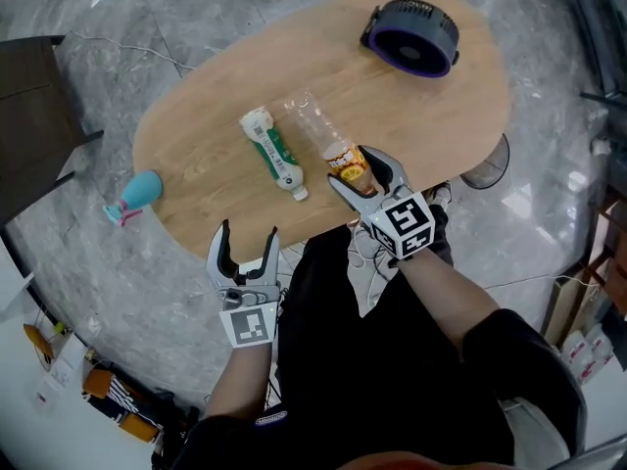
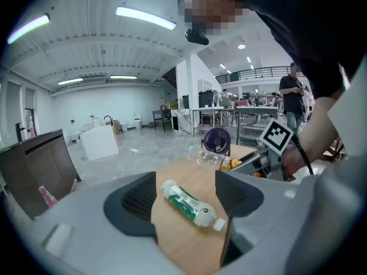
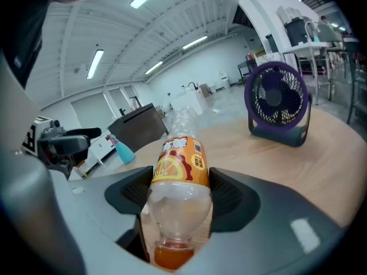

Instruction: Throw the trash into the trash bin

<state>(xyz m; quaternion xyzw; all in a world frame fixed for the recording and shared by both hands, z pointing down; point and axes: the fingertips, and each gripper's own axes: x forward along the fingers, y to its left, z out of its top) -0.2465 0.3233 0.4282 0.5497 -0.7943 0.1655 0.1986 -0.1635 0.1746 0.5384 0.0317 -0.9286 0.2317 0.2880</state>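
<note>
Grip matters here: the right claw [image 1: 351, 171] is clamped on the orange-labelled bottle [image 1: 320, 130] near its cap, mid-frame by the near edge of the surface [image 1: 196, 145]. Carry it level to what looks like the bin [image 1: 487, 167] at right. The left claw [image 1: 243, 243] gapes empty.

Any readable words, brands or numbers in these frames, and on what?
Nothing reads clearly.
On the orange-label bottle: white characters, too blurred to read.
On the green-label bottle: print too small.
On the left gripper and right gripper: square markers only, no words.
</note>
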